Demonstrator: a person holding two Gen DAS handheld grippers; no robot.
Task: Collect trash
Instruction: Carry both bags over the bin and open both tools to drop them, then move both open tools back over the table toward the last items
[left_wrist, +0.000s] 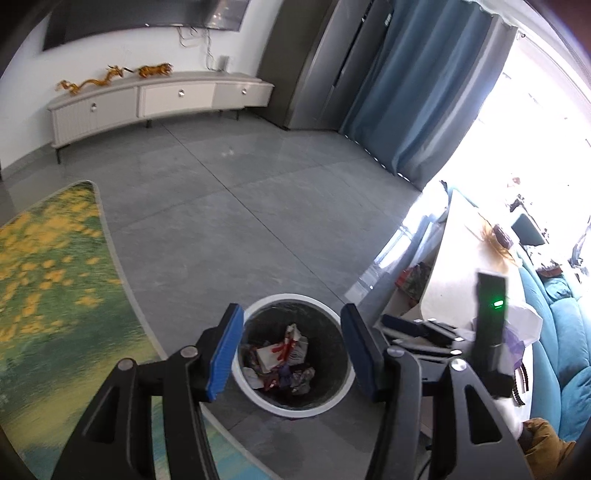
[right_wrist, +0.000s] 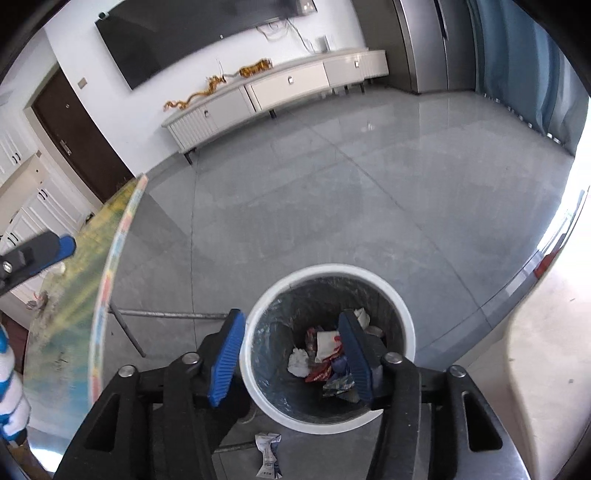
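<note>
While hovering over the one white-rimmed trash bin (right_wrist: 327, 347) on the floor (right_wrist: 332, 206): both grippers, left (left_wrist: 291, 352) and right (right_wrist: 291, 356), spread wide, holding nothing. Inside, a heap of crumpled wrappers (right_wrist: 328, 363), too jumbled to count. One flattened packet (right_wrist: 269, 456) just outside the rim, partly cut off.

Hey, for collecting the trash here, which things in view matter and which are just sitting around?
Part of the job:
- trash bin, white rim, wrappers inside
- crumpled wrapper on the floor beside the bin
- left gripper and right gripper, both open and empty above the bin

Just lying about:
- TV cabinet
- golden dragon figurines
- patterned table top
- blue curtain
</note>
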